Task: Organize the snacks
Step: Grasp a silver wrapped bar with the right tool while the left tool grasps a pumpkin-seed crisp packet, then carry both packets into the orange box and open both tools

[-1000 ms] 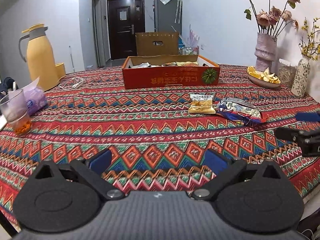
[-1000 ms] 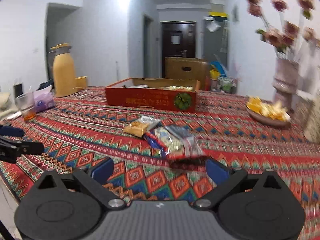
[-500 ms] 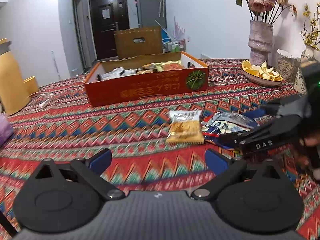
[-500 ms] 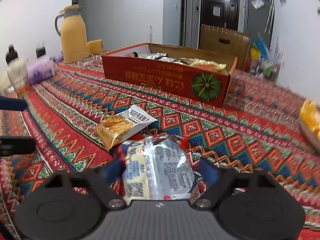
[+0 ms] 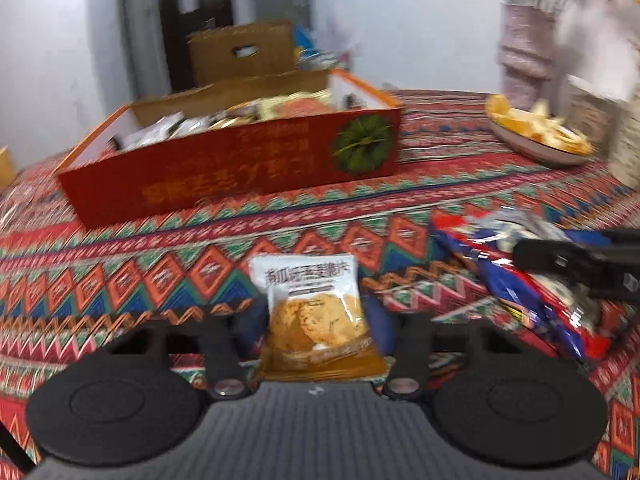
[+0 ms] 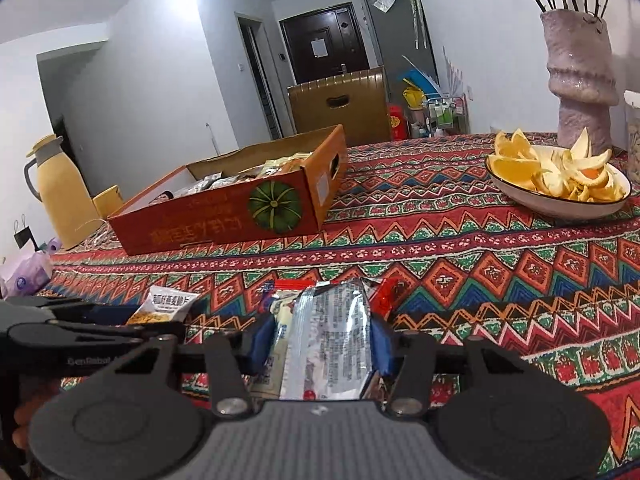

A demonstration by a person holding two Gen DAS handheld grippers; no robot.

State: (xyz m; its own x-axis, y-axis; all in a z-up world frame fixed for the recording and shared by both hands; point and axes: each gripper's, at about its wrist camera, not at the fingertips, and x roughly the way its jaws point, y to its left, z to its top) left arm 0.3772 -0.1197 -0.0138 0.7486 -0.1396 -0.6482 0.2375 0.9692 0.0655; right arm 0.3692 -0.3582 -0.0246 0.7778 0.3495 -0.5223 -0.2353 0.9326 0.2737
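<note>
A white and orange cracker packet (image 5: 312,304) lies on the patterned tablecloth between the pads of my left gripper (image 5: 314,328). The jaws are closing and the pads touch the packet's sides. My right gripper (image 6: 320,340) is also closing, its blue pads pressing a silver, blue and red snack packet (image 6: 332,332). That packet (image 5: 512,280) shows at the right of the left wrist view, under the right gripper's black fingers (image 5: 560,264). The red cardboard box (image 6: 208,224) with several snacks inside stands farther back on the table.
A bowl of orange peels (image 6: 560,184) and a pink vase (image 6: 580,80) stand at the back right. A yellow thermos (image 6: 60,192) and a purple tissue pack (image 6: 24,276) are at the left. A brown chair back (image 6: 340,100) rises behind the box.
Both grippers moved forward and down to the two packets. Their jaws went from wide open to narrowed around a packet each.
</note>
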